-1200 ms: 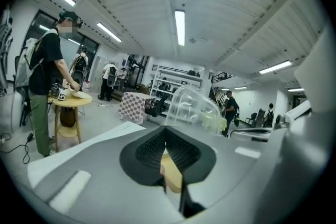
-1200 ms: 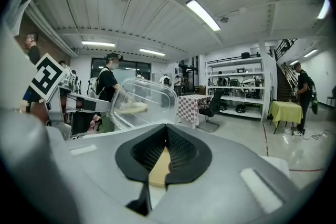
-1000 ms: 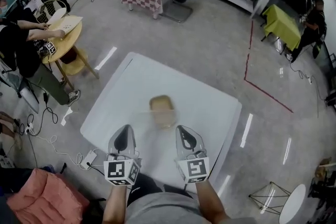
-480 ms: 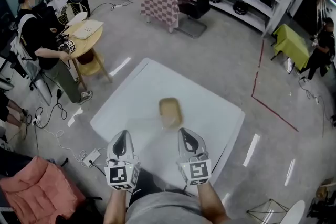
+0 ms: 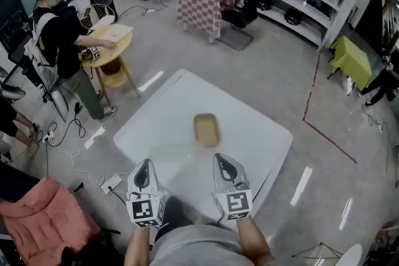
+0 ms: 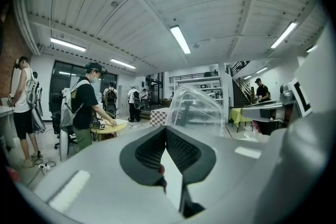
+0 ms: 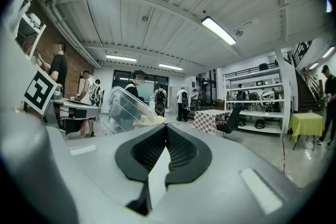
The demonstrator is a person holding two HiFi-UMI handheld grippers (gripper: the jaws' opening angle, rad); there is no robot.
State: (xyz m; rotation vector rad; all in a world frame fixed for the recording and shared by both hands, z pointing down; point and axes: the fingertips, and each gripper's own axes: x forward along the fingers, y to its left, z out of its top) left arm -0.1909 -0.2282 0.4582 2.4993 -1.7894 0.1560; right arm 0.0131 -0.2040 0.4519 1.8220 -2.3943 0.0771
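Tan tray [image 5: 206, 129] is lying around the middle of the white table [image 5: 262, 134], and a clear plastic shell [image 6: 195, 107] is sitting nearer to me. I am holding the left gripper [image 5: 145, 164] and the right gripper [image 5: 219, 159] over the near edge, both with jaws pressed together on nothing.

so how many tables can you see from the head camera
4: white table in the middle, round wooden table left, checkered-cloth table at top, green-draped table right; others may be hidden.

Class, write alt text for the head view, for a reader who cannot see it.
The left gripper and right gripper hover side by side over the near edge of a white table; a tan tray lies beyond them, mid-table.
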